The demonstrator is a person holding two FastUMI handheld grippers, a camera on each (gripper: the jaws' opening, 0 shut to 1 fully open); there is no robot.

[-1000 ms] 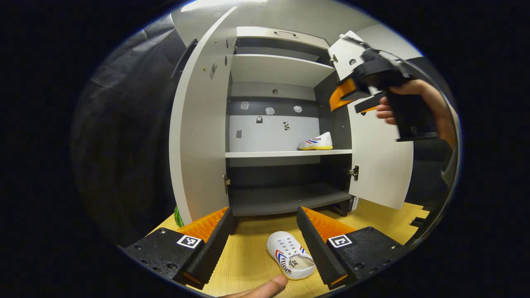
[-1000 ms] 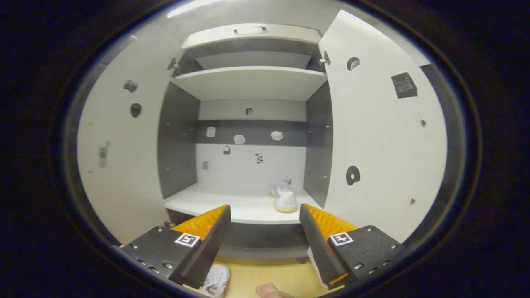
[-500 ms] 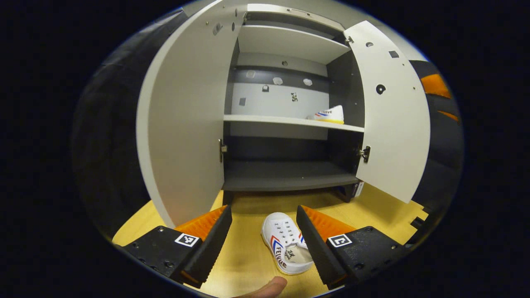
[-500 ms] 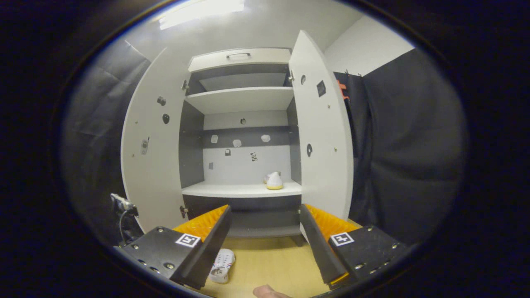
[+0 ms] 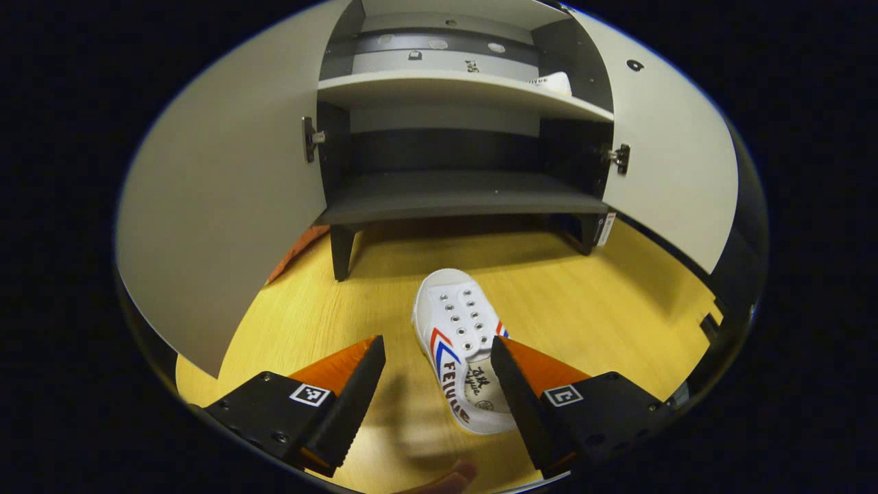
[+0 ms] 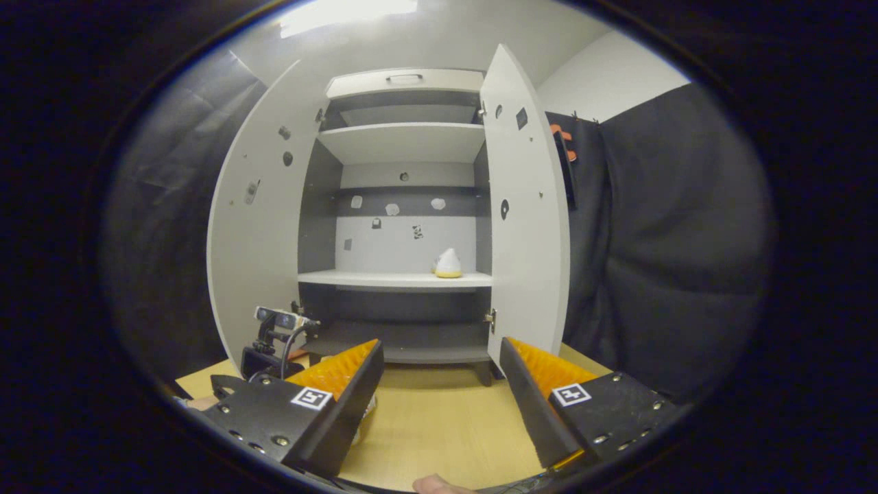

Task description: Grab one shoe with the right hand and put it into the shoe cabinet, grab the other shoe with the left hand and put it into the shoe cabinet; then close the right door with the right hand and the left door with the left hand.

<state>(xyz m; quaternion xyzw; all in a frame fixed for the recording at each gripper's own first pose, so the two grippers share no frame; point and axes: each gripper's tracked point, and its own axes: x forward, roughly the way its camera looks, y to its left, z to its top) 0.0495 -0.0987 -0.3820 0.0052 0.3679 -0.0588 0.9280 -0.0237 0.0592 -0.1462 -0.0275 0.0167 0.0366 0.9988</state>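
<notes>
Two views, compared with a second ago, read left to right.

Left gripper view: now tilted down and nearer the wooden floor than before. Left door of the shoe cabinet swung wide open at left, larger in view than earlier. Left gripper at bottom, fingers spread wide apart, gripping nothing. White shoe with red and blue stripes lying on the floor, toe toward the cabinet, heel end between the fingers and just beside the right-hand finger; previously lower and smaller in view. Second shoe resting on the white middle shelf near its right end, now mostly hidden by the shelf edge. Right door open at right. Other gripper and hand, raised in front of that door a second ago, gone from this view.

Right gripper view: pulled back from the cabinet, both doors now fully visible. Other gripper's camera mount newly visible low at left. Right gripper with fingers spread apart, empty. Shelved shoe farther off than before, on the shelf's right side. Black cloth wall now at right.
</notes>
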